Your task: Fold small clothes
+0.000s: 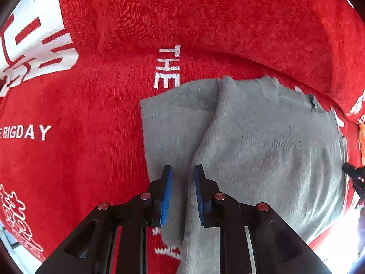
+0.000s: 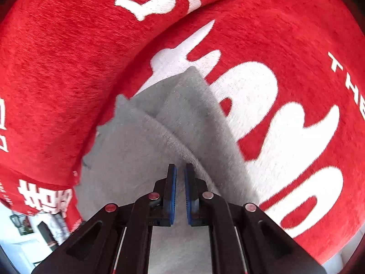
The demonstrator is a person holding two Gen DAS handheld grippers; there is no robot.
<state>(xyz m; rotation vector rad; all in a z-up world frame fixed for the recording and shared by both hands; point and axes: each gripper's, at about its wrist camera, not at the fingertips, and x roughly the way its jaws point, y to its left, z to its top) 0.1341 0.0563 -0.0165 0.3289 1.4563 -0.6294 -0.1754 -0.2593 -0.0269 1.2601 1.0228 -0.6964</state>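
The grey cloth (image 1: 262, 141) lay partly folded on the red blanket (image 1: 79, 114). Both the left tongs (image 1: 182, 171) and right tongs (image 2: 180, 169) were narrow, holding nothing, just above the cloth. The loose top flap could slide and spoil the fold.

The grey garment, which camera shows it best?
Left wrist view: the grey garment shows most of its outline on the red blanket, fold ridge included. The right wrist view catches only a blurred, folded part.
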